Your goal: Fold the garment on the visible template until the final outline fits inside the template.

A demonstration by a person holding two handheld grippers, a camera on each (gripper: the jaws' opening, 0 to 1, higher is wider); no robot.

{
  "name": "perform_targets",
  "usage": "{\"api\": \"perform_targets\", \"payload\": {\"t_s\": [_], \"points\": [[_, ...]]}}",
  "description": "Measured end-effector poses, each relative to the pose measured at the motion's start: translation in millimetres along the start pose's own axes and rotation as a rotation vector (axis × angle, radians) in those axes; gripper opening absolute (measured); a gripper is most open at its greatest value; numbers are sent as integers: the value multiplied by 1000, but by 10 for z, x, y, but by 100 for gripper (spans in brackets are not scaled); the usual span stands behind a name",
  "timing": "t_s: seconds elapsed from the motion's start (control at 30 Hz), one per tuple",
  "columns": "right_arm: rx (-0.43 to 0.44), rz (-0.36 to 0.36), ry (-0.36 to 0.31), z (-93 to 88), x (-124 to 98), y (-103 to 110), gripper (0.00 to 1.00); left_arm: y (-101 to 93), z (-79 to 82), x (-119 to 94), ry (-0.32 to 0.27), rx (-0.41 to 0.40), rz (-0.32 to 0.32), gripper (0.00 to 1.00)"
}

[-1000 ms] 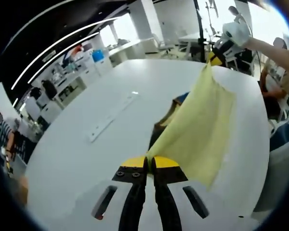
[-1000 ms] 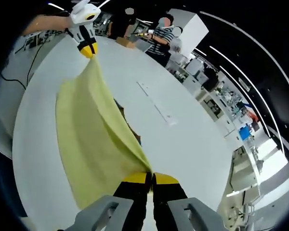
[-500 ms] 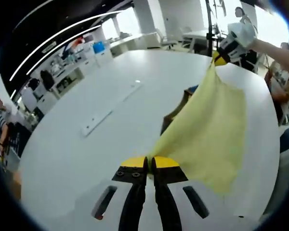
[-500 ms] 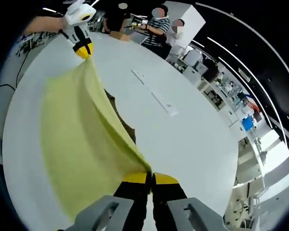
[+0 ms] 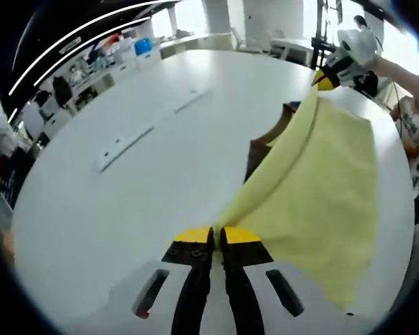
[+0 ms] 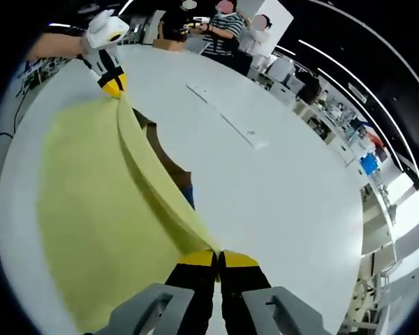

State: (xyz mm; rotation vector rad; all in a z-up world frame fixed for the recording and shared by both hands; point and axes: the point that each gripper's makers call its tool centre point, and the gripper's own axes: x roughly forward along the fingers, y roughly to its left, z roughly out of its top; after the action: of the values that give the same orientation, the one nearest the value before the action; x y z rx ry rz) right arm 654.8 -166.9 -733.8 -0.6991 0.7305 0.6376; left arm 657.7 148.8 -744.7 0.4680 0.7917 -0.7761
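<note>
Left gripper (image 5: 217, 235) of mine pinching one corner of the yellow garment (image 5: 321, 181), right gripper (image 6: 218, 258) pinching the other, cloth sagging between them over the white table (image 5: 126, 202), partly covering a brown template (image 6: 169, 165), white strip (image 6: 227, 124) lying well apart, people (image 6: 223, 31) standing beyond.

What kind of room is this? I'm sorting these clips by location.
Probably an open-plan lab or office: a large white table, shelves of equipment along the far wall, and people standing at the table's far end.
</note>
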Motion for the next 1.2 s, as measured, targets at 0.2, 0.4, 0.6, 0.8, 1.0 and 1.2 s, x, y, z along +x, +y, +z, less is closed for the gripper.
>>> {"api": "perform_targets", "payload": {"t_s": [0.2, 0.4, 0.6, 0.8, 1.0, 1.2], "points": [[13, 15, 16, -72, 97, 2, 0, 24, -9, 47, -20, -30, -2, 3], [32, 25, 22, -95, 118, 39, 0, 49, -6, 42, -27, -33, 3, 7], [100, 40, 6, -87, 108, 51, 0, 47, -17, 14, -29, -12, 10, 9], [97, 37, 9, -95, 42, 56, 1, 45, -20, -56, -41, 13, 14, 11], [101, 34, 11, -135, -55, 49, 7, 36, 4, -180, -60, 68, 17, 11], [96, 44, -7, -147, -107, 84, 11, -16, -14, -194, -53, 139, 7, 17]]}}
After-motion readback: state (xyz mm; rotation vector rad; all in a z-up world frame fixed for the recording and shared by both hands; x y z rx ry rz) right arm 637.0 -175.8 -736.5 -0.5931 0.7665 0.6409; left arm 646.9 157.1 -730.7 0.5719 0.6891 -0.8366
